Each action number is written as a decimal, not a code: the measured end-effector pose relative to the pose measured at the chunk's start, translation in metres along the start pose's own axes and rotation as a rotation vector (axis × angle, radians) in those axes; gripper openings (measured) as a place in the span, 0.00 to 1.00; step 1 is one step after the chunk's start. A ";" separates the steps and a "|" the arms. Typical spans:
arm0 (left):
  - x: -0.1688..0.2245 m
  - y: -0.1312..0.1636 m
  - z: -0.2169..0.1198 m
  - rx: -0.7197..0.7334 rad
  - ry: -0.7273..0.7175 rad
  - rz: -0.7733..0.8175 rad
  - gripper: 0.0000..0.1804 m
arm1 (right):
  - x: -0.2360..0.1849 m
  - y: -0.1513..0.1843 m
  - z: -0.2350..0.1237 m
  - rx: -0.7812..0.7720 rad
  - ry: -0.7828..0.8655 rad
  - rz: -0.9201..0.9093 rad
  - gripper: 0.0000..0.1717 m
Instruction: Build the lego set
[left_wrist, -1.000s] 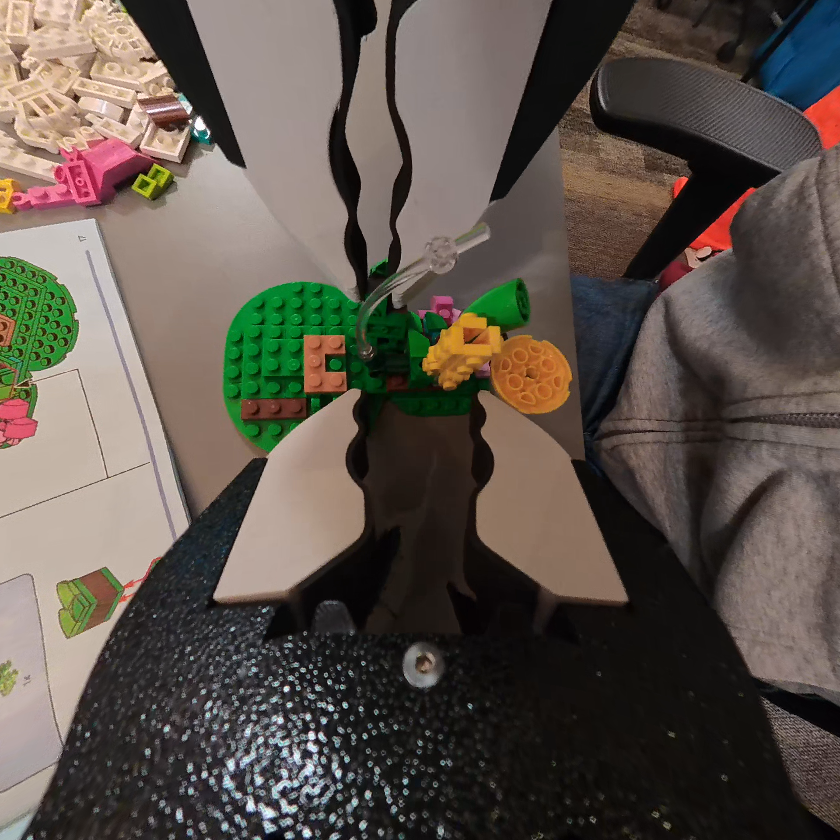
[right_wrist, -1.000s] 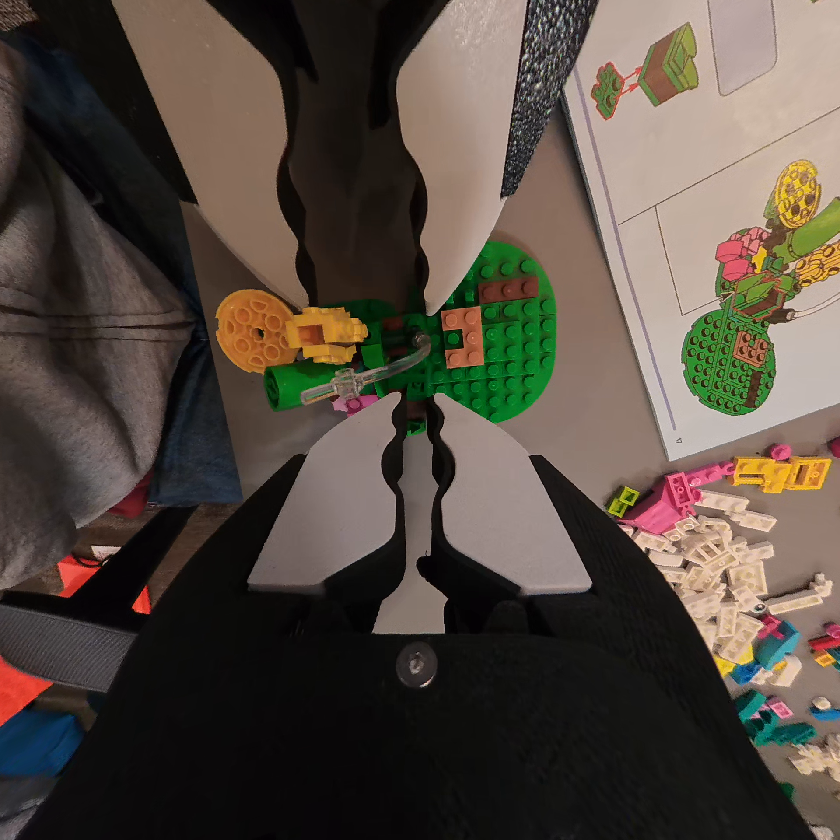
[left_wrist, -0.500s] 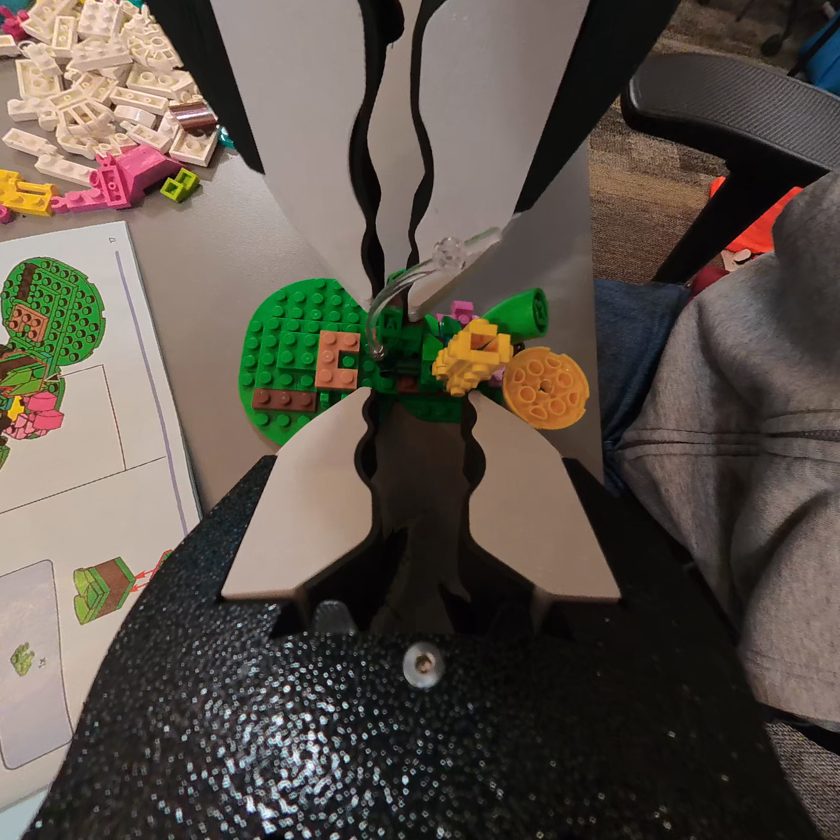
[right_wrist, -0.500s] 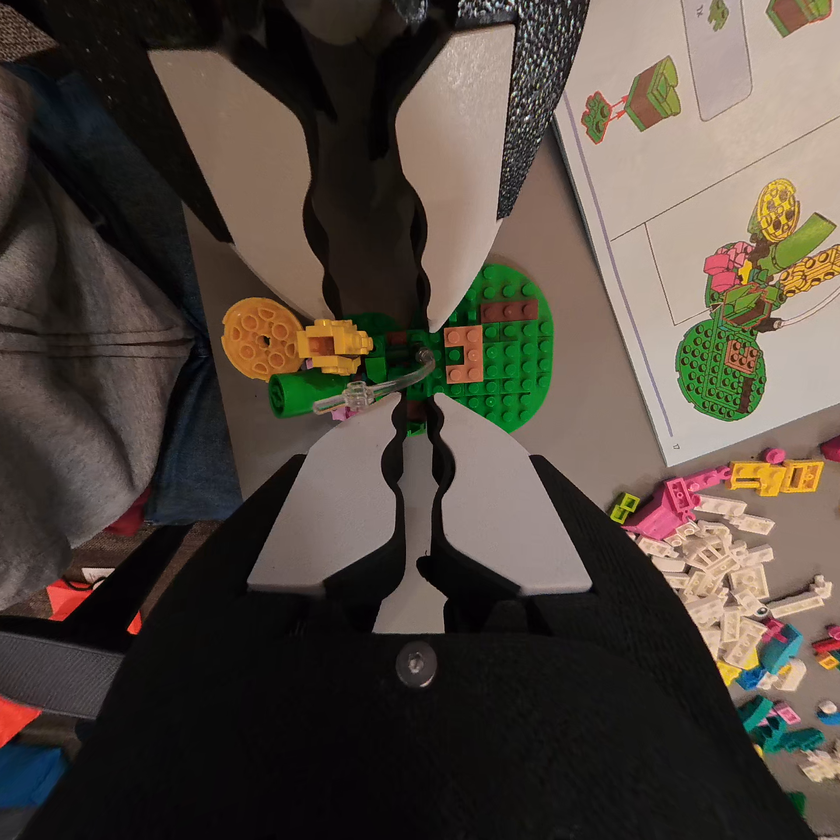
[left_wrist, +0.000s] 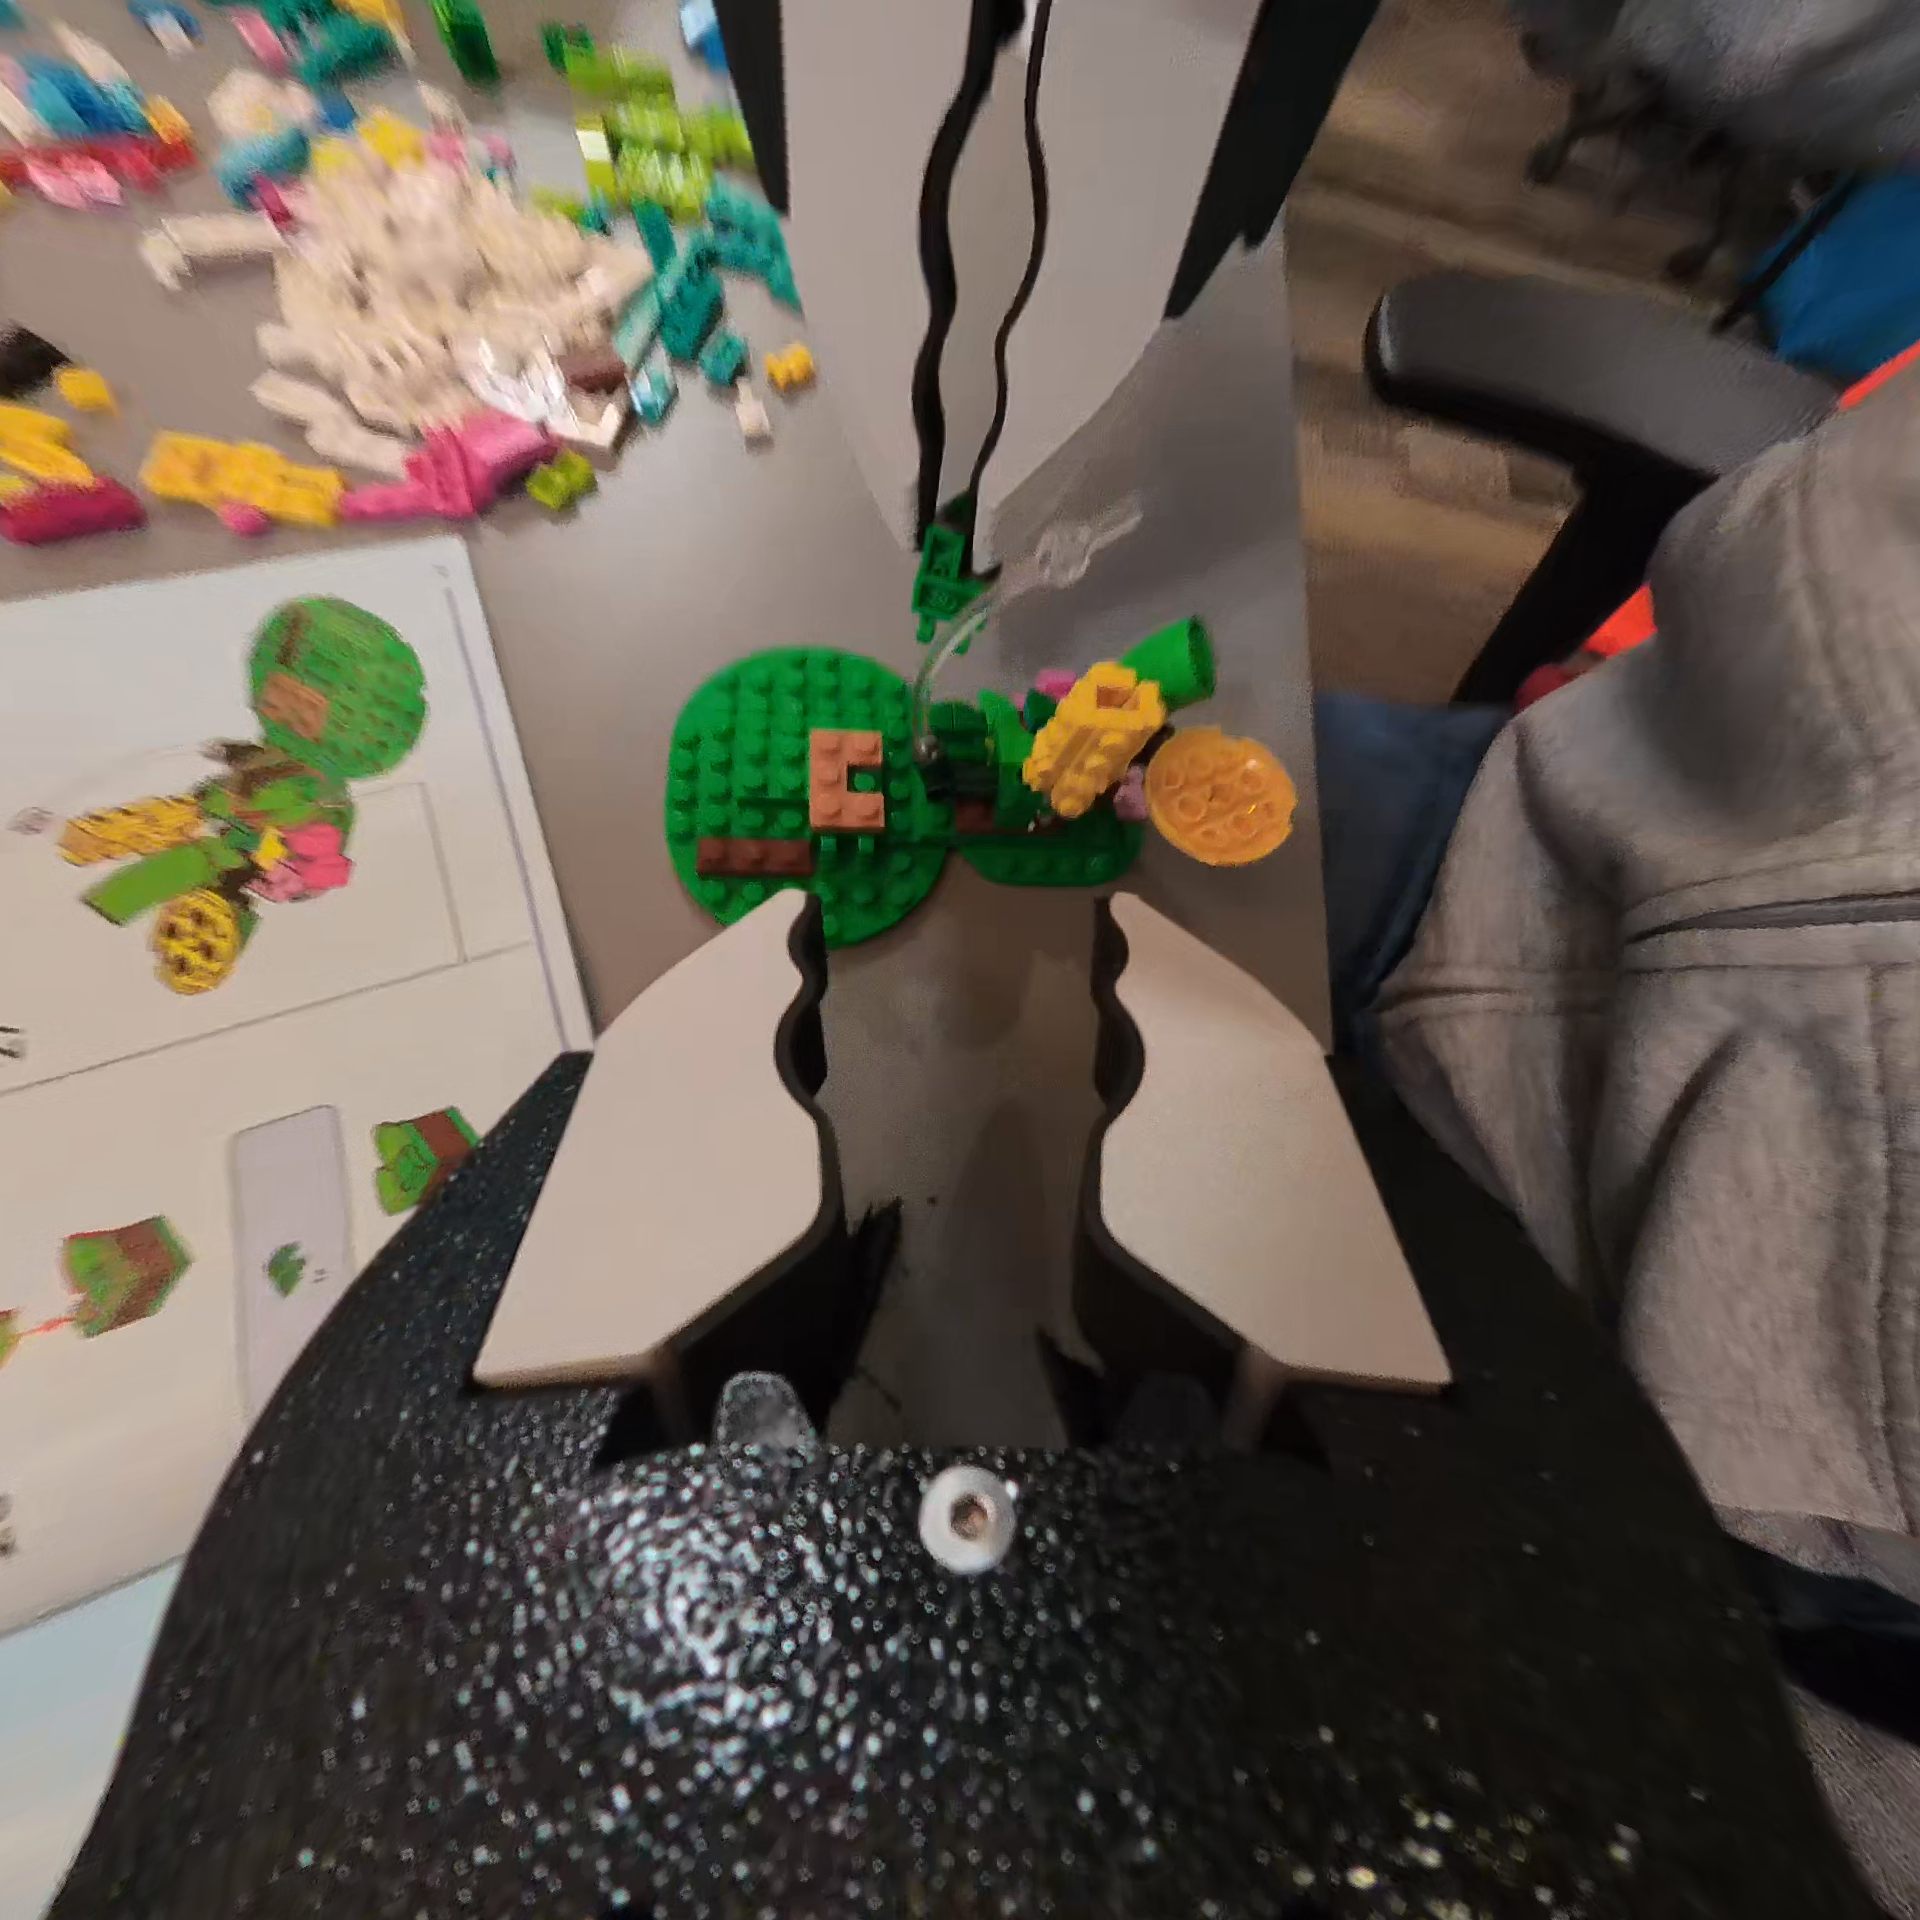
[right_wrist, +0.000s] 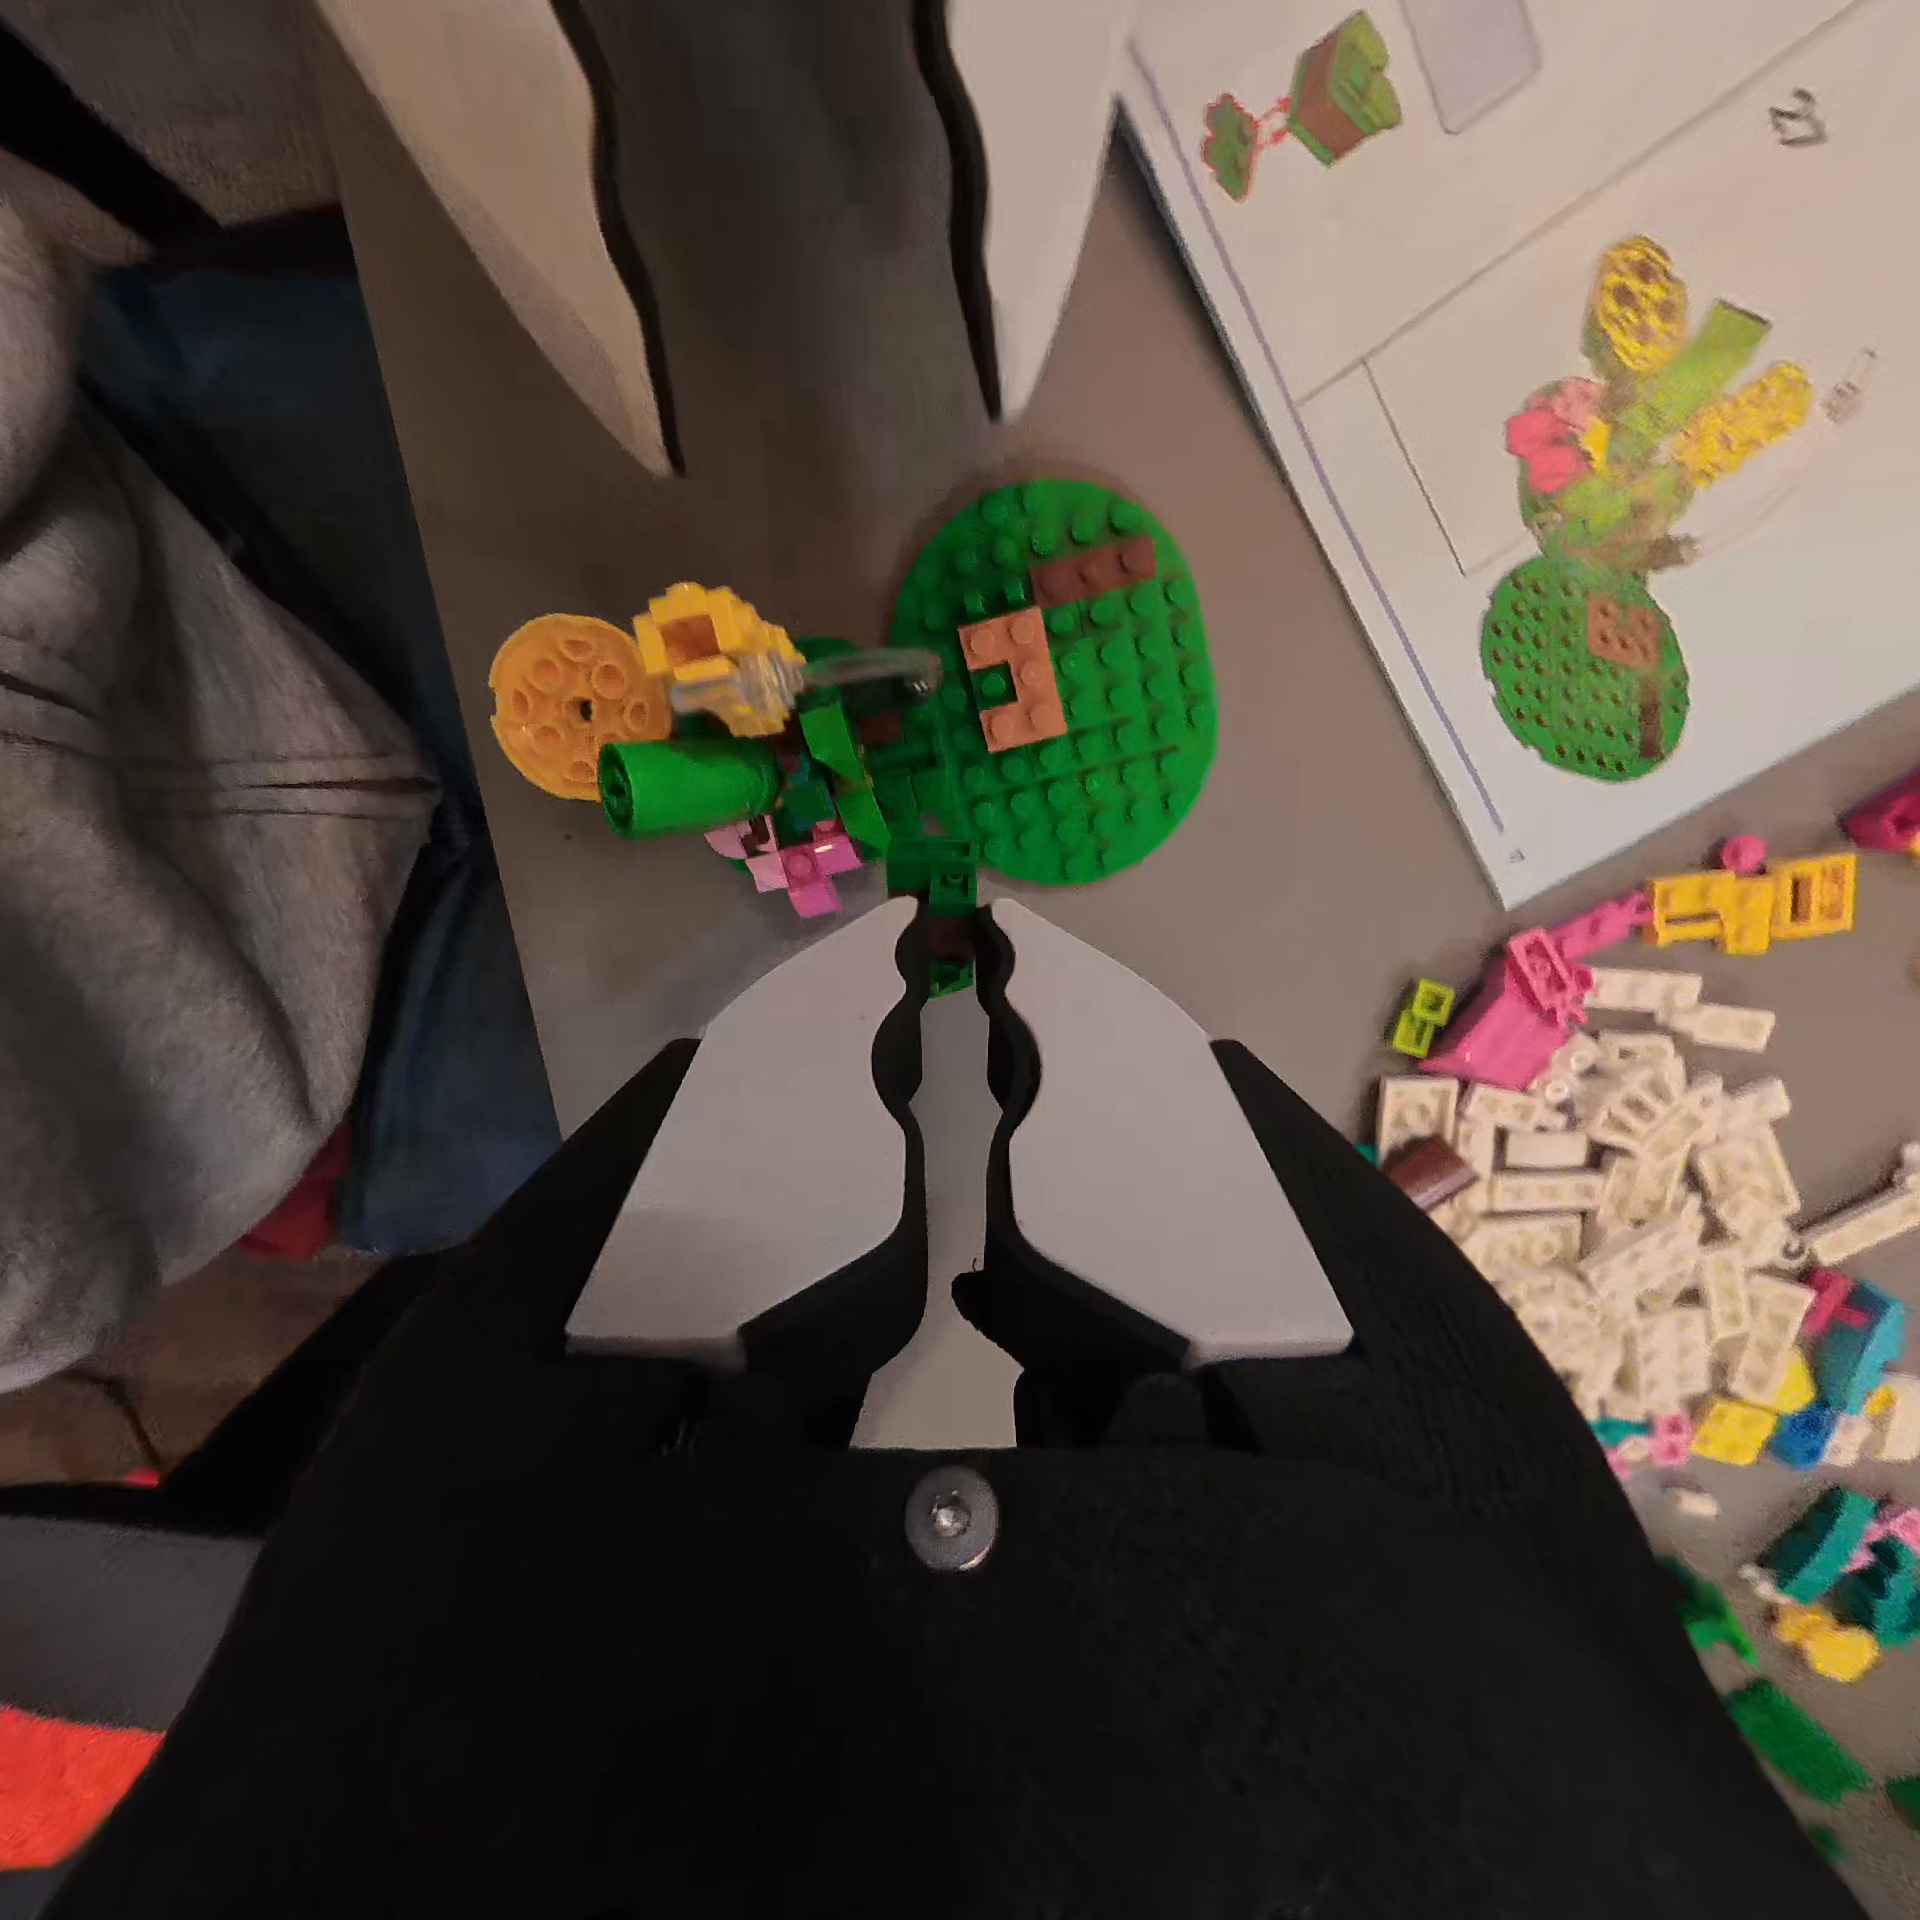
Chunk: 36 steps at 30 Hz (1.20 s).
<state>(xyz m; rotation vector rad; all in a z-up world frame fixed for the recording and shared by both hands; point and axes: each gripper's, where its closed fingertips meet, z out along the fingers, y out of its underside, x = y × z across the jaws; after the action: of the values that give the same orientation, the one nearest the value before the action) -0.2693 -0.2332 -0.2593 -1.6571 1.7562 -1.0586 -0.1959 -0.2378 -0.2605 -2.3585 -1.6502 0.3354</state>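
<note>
A green brick model (left_wrist: 769, 769) lies on the grey table, with a tan C-shaped piece, a brown strip, a yellow flower (left_wrist: 1091, 738), an orange disc (left_wrist: 1221, 795), a green tube and a clear curved rod. My left gripper (left_wrist: 956, 914) is open and empty, its tips just short of the model's near edge. It also shows in the right wrist view (right_wrist: 831, 436). My right gripper (right_wrist: 951, 914) is shut on a small green and brown brick stack (right_wrist: 948, 883) by the baseplate (right_wrist: 1091, 769). In the left wrist view the right gripper (left_wrist: 951, 520) holds this stack (left_wrist: 940, 577) just beyond the plate.
An instruction booklet (left_wrist: 260, 831) lies left of the model, and also shows in the right wrist view (right_wrist: 1558, 312). A heap of loose white and coloured bricks (right_wrist: 1610, 1195) lies beyond it. A person's grey sleeve (left_wrist: 1662, 935) and a chair arm (left_wrist: 1558, 364) are past the table edge. Spacing between my two grippers at the tips: around 8 centimetres. Between my left fingertips and the orange disc (left_wrist: 1221, 795) there is roughly 4 centimetres. It is also in sight in the right wrist view (right_wrist: 577, 705).
My left gripper has opened wider and drawn back from the model. My right gripper stays shut and has pulled back from the model's middle with the small green stack in its tips.
</note>
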 end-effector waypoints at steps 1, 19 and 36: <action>0.001 -0.008 -0.006 0.044 -0.008 0.016 0.26 | 0.001 0.002 -0.005 0.034 0.009 0.028 0.03; 0.069 -0.111 0.004 0.387 -0.164 0.266 0.14 | -0.061 -0.040 -0.096 0.558 0.311 -0.300 0.03; 0.067 -0.133 -0.035 0.776 0.022 0.055 0.09 | -0.056 -0.051 -0.123 0.829 0.256 -0.216 0.07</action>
<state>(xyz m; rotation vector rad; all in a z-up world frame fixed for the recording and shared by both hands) -0.2278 -0.2857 -0.1219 -1.0980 1.1517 -1.4823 -0.2201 -0.2822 -0.1252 -1.5251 -1.2808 0.5228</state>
